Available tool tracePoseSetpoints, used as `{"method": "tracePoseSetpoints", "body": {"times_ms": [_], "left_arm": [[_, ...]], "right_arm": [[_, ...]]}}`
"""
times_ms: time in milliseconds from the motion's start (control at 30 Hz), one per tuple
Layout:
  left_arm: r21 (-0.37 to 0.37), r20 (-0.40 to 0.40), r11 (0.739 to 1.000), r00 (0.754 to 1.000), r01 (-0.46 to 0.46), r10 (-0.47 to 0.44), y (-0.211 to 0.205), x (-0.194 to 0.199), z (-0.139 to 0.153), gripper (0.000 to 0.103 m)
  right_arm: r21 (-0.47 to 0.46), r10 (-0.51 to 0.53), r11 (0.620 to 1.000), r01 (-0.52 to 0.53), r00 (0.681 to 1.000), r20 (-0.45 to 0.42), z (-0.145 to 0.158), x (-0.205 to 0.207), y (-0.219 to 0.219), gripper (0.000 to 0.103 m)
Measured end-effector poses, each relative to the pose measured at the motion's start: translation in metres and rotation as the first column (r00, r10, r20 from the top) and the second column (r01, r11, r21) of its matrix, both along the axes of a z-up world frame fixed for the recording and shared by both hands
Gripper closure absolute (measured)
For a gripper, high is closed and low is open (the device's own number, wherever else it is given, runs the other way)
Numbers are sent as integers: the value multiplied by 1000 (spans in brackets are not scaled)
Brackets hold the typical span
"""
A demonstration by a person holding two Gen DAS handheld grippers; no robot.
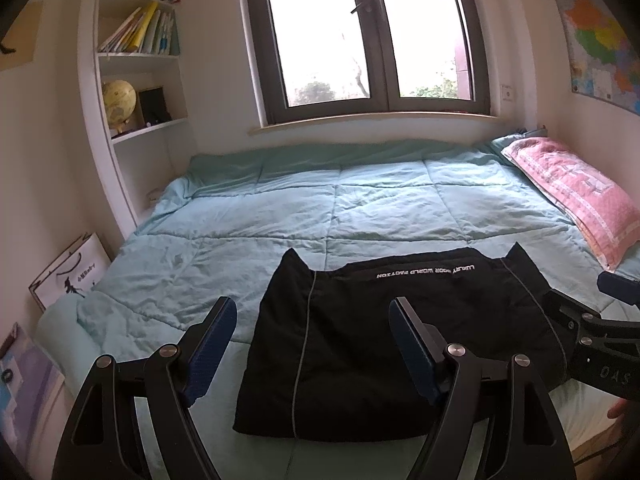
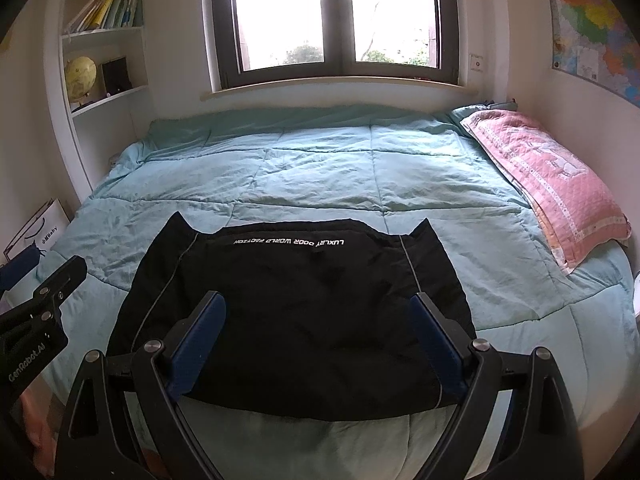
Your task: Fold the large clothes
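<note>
so the black garment [image 2: 296, 304] lies folded flat on the teal quilt [image 2: 320, 176] near its front edge. my left gripper [image 1: 312, 344] and right gripper [image 2: 316, 336] both hang spread and empty; i'd pinch the near corners evenly, then fold away.

Bare quilt [image 2: 320, 168] lies open beyond the black garment [image 2: 296, 312]; the pink pillow [image 2: 548, 184] (right edge) blocks that side.

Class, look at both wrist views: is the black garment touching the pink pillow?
Apart. The right wrist view shows a strip of teal quilt between the black garment and the pink pillow.
</note>
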State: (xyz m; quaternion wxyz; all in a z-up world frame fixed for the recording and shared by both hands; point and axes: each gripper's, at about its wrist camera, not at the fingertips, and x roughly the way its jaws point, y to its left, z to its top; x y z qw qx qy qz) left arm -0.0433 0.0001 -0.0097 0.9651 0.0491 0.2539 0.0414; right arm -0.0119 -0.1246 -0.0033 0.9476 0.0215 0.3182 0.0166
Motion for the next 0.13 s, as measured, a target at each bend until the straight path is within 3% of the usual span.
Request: {"method": "tracePoseSetpoints", "body": {"times_ms": [133], "left_arm": [[7, 14, 1000, 1000, -7, 7, 2, 2, -2, 24]], "right_arm": [[0, 1, 1000, -1, 1000, -8, -3, 3, 0, 9]]}}
